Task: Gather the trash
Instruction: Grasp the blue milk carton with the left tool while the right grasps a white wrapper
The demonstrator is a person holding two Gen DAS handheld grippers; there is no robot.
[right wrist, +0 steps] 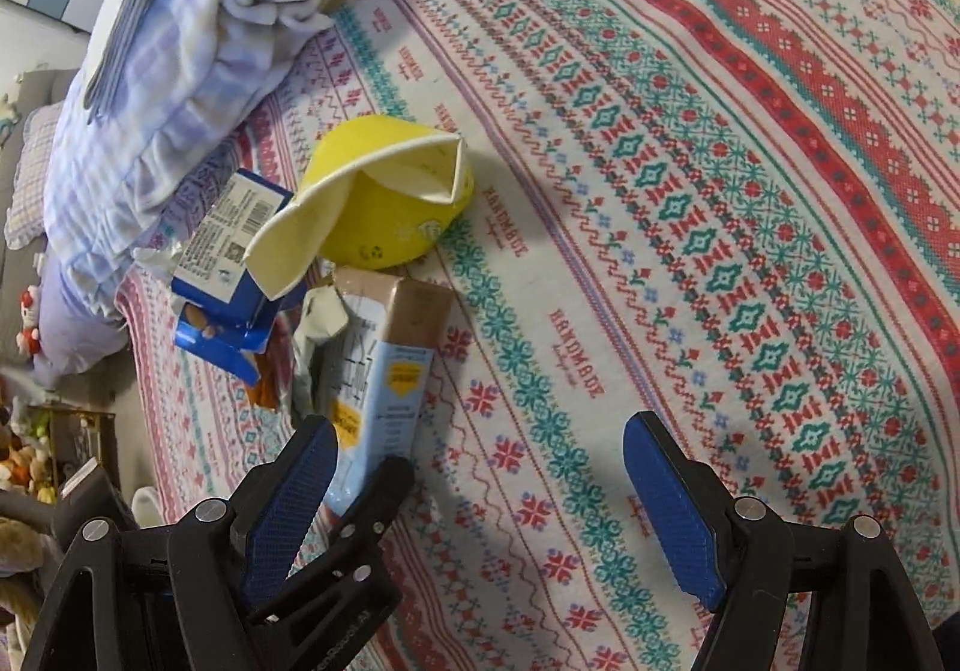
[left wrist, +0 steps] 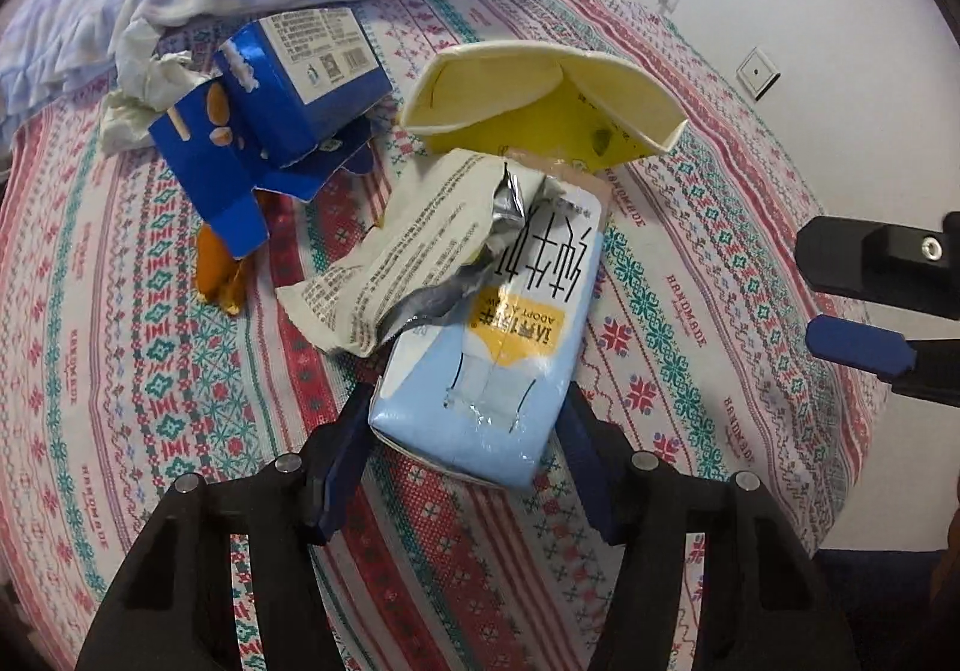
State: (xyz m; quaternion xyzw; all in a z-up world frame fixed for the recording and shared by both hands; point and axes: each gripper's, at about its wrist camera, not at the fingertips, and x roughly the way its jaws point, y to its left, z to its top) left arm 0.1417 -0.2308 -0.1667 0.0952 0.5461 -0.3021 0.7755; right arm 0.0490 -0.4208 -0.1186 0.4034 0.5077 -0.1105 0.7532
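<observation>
My left tongs (left wrist: 465,434) straddle the near end of the light blue carton (left wrist: 492,347), fingers at its sides, though I can't tell if they grip. It lies on the bed (left wrist: 150,371), long axis pointing away, reading "ADOPT A COW". My right tongs (right wrist: 480,485) gape empty beside it.

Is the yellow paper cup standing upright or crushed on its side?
Crushed, on its side: the yellow paper cup lies on the bedspread, rim flattened into a fold.

Pale-blue carton (left wrist: 480,407), red-and-teal patterned bedspread (left wrist: 150,371)
</observation>
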